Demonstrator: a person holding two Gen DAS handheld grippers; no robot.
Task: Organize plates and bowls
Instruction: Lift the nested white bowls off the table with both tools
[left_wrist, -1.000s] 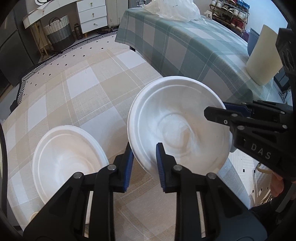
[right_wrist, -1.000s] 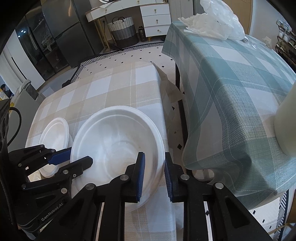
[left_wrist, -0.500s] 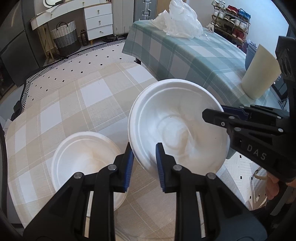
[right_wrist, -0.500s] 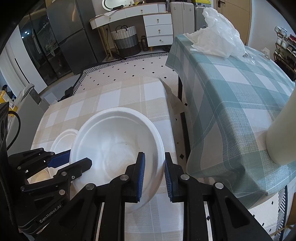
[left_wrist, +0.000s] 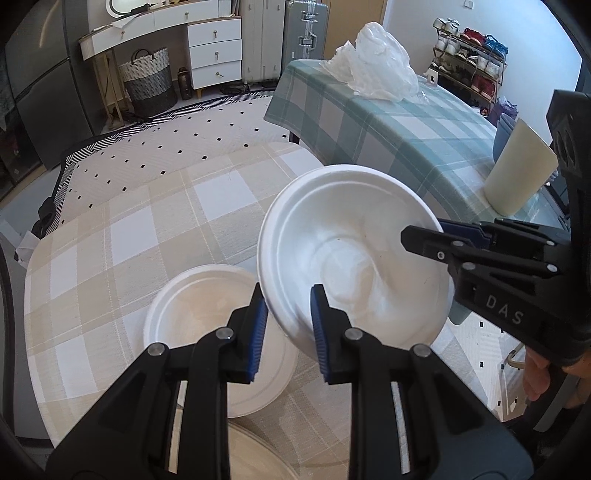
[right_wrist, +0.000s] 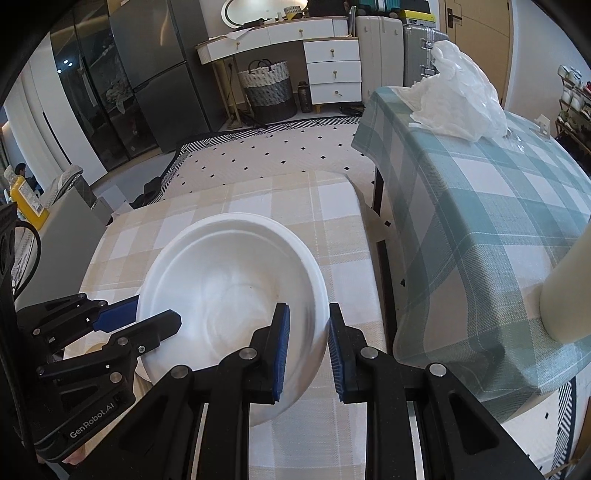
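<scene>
Left gripper (left_wrist: 286, 325) and right gripper (right_wrist: 307, 345), each clamped on opposite rims of the white bowl (left_wrist: 354, 254) (held aloft, tilted); second bowl (left_wrist: 207, 314) sits below-left on the beige table (left_wrist: 110, 236), nearer the left gripper

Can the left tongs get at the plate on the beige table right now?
Probably not yet: the left tongs are shut on the white bowl's rim, shared with the right tongs. The plate lies just below, unobstructed, once the bowl is released.
</scene>
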